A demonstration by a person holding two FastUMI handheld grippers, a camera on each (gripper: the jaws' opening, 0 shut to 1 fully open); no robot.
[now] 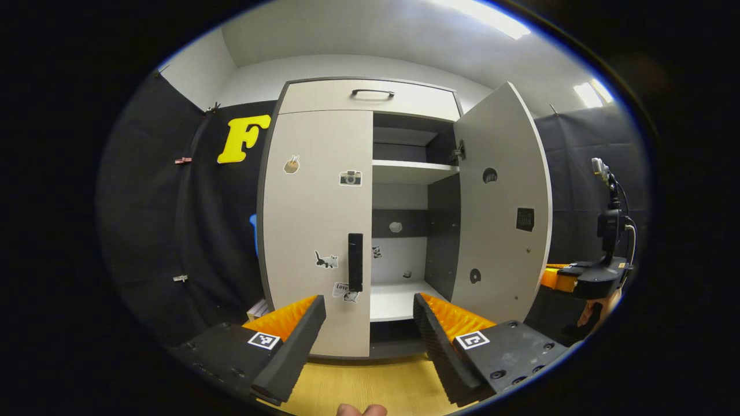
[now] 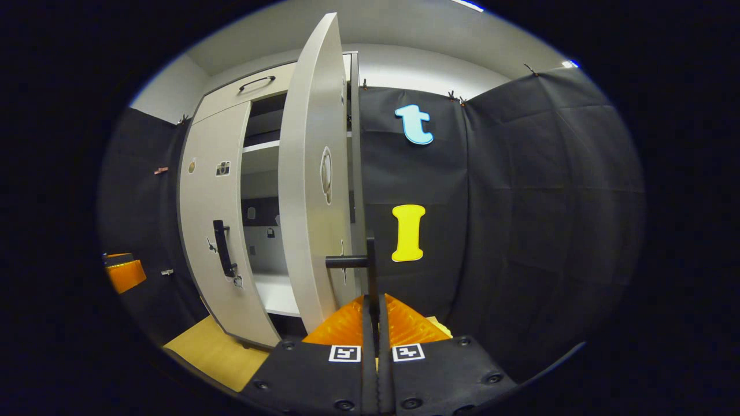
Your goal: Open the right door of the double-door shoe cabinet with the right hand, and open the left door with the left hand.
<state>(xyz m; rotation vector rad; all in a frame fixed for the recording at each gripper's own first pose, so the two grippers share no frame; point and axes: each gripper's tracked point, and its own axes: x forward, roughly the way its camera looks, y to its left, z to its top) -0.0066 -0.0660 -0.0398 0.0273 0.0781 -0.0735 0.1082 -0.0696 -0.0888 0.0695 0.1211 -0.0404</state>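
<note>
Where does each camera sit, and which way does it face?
Left gripper view: rides on the left tool, facing the cabinet head-on; the left door is closed, its handle ahead between the open fingers; a fingertip shows at the bottom.
Right gripper view: rides on the right tool, looking along the open right door edge-on; its fingers are closed on that door's handle.
Shared: both doors, the shelves and the top drawer; each view also shows the other tool at its edge.
</note>
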